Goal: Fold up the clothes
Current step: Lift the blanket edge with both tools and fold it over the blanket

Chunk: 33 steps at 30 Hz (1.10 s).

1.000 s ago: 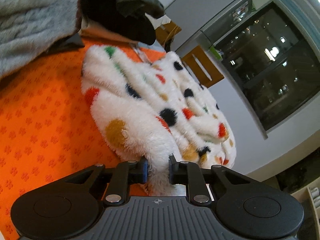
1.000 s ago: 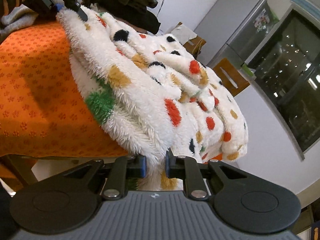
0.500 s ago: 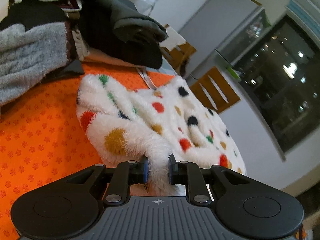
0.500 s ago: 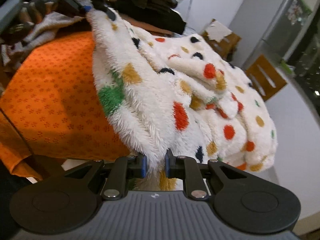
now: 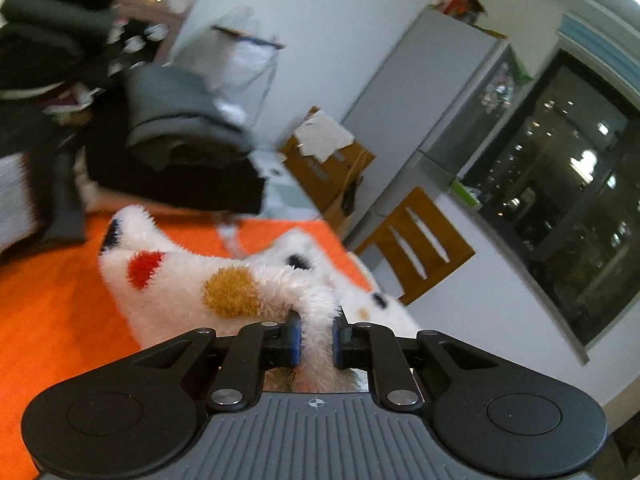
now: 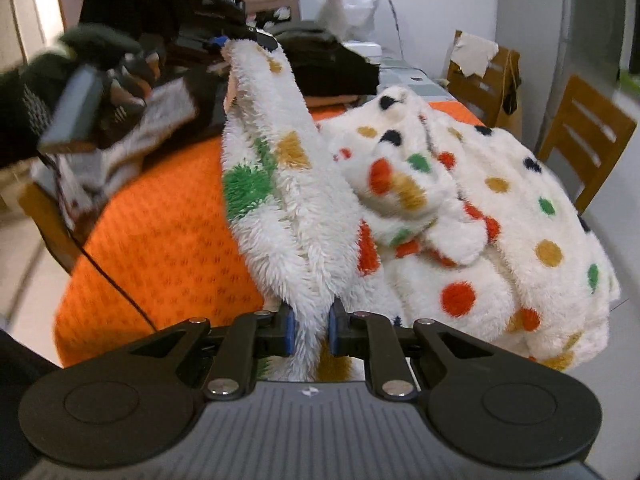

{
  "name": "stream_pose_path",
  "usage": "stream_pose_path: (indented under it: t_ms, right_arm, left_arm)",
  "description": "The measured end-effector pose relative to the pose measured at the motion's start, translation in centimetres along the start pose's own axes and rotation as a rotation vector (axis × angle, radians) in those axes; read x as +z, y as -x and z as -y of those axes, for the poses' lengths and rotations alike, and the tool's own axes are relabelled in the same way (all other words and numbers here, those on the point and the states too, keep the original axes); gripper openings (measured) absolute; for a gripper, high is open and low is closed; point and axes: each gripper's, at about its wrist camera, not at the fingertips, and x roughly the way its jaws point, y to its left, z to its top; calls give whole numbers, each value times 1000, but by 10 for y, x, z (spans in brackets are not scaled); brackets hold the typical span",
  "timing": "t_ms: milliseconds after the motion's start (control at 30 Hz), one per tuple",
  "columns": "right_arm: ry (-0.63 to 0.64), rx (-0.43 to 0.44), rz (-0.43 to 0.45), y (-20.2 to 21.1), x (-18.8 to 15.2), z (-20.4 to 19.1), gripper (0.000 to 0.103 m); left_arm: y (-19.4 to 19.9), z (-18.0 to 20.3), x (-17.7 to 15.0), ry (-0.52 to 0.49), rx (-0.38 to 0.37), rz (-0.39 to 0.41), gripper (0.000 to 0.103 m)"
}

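Tablecloth (image 6: 160,240), orange, under fleece (image 6: 500,208)

Fleece garment (image 6: 460,200) heaped on the tabletop (image 6: 160,240), toward its right edge. One strip of it runs up between the left hand-held gripper (image 6: 244,38) and the right hand-held gripper (image 6: 310,330). Clothes pile (image 5: 160,128) behind. Chairs (image 5: 416,244) beyond the right edge.

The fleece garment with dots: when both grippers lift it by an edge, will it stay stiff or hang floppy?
Probably floppy: the garment sags in folds between the right gripper and left gripper. Its thick pile looks easy to pinch, so likely not slippery. Bulky, yet probably light.
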Motion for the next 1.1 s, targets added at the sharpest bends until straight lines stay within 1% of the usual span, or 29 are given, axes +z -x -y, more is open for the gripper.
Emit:
stream_pose_path:
  t_ms: [233,300,367,467,567,700,767,833,933,1000,1033,1067,1100]
  right_arm:
    - [-199,171,35,11,27,116,18]
    - [-241,200,42,11,33,151,17]
    - [-284,203,47,8,40,190,17]
    - [-370,218,38,1,49,247,17]
    - [-425,248,-7,-14,54,299,17]
    - [-505,268,-42,-36,49,356,17]
    - [-535,270,-58,-47,46,377,18]
    - [-547,268,-76,-59,41,391,19]
    - [-526,252,-101,-72,37,406,25]
    - [-503,238,-114,-78,35,414,31]
    - [-486,238,-118,-79,34,416,36]
    - [-468,239,-122,-80,34,417,42]
    - [-451,239,-126,-81,33,419,44]
  left_arm:
    - [-85,74,20,-37,-29,3,16]
    - [-115,95,24,-48,-39,-2,16]
    - [-142,113,26,-42,-42,-9,16]
    - [-187,135,29,-24,-28,-41,16]
    - [-238,150,28,-25,-1,-105,16]
    - [-298,160,17,-41,49,-178,16]
    - [-320,160,8,-40,77,-210,17]
    - [-338,158,0,-41,102,-236,18]
    - [-358,151,-11,-44,121,-269,22]
    - [-360,149,-13,-43,102,-269,28]
    - [-360,147,-14,-42,90,-268,33]
    - [-360,146,-15,-41,78,-267,40]
    - [-360,145,-16,-40,66,-266,44]
